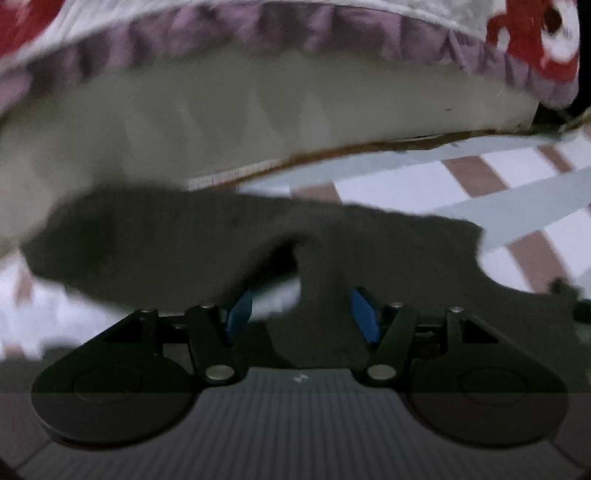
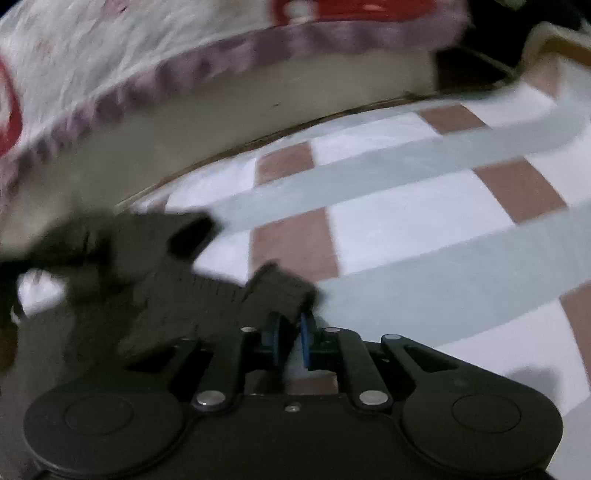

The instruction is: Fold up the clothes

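This looks like a bedroom in a home. A bed sheet (image 2: pixel 424 229) with white, pink-brown and pale blue squares fills the lower right of the right view. At the top, a thick mattress (image 1: pixel 258 122) lies under a red and white cover with a purple frill (image 1: pixel 258 33).

Checked bedsheet (image 2: pixel 406 229) carries dark garment (image 1: pixel 184 243); frilled cushion (image 1: pixel 258 33) behind.

1 dark garment (image 1: pixel 177 236), 2 grippers – left (image 1: pixel 301 314) & right (image 2: pixel 290 338), 1 checked sheet (image 2: pixel 424 221), 1 frilled pillow (image 1: pixel 258 33)
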`<state>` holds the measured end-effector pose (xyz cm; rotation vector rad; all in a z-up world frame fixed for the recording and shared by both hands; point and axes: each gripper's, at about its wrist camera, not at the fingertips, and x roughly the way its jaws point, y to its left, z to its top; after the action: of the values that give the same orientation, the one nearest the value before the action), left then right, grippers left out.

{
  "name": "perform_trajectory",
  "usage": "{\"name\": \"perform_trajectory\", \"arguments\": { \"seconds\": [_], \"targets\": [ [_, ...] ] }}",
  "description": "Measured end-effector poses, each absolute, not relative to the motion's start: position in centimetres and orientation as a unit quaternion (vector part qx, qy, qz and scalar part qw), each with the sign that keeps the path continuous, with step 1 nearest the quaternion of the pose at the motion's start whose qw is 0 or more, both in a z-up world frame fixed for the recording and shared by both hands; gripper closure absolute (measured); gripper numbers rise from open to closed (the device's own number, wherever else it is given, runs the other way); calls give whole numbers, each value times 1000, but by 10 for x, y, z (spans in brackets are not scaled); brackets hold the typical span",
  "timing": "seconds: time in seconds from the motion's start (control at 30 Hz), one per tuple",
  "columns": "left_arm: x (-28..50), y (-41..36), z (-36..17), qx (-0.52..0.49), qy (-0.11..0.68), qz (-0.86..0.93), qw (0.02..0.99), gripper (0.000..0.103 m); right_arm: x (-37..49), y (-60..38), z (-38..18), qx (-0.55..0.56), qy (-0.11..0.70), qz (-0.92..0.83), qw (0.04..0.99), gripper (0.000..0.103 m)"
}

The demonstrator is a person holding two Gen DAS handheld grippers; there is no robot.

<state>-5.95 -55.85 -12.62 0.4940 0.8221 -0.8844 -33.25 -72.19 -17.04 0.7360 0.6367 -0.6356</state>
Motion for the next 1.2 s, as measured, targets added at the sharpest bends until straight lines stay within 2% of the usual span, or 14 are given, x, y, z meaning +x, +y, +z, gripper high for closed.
{"name": "perform_trajectory", "arguments": {
  "seconds": [0.07, 0.2, 0.4, 0.53, 0.6, 0.67, 0.73, 0.77, 0.9, 1.13, 1.2],
  "targets": [
    [-64, -538, -124, 215, 408, -415, 784, 44, -345, -733, -163, 358, 307, -334, 817, 74],
    [-91, -489, -114, 253, 410, -418, 770, 44, -371, -741, -147, 387, 285, -321, 816, 74],
    [-115, -407, -100, 307, 420, -352, 778, 43, -356, -719, -138, 465, 236, -124, 844, 70],
    [-120, -342, -92, 296, 446, -290, 793, 42, -326, -671, -122, 403, 267, 4, 876, 70],
    [-123, -304, -86, 293, 455, -250, 803, 36, -312, -635, -118, 358, 296, 93, 881, 70],
    [-119, -260, -79, 308, 476, -188, 802, 35, -300, -599, -114, 302, 328, 160, 881, 69],
    [-115, -213, -65, 304, 484, -117, 812, 35, -289, -565, -112, 248, 352, 209, 878, 62],
    [-113, -193, -60, 290, 490, -96, 817, 34, -285, -550, -112, 223, 361, 226, 877, 59],
    [-107, -122, -45, 218, 525, -25, 822, 34, -275, -501, -110, 127, 390, 263, 873, 59],
    [-116, -63, -46, 96, 568, -24, 817, 32, -281, -459, -103, 64, 390, 310, 865, 59],
    [-126, -58, -48, 96, 580, -25, 808, 32, -288, -443, -101, 37, 389, 328, 860, 59]
  ]
}}
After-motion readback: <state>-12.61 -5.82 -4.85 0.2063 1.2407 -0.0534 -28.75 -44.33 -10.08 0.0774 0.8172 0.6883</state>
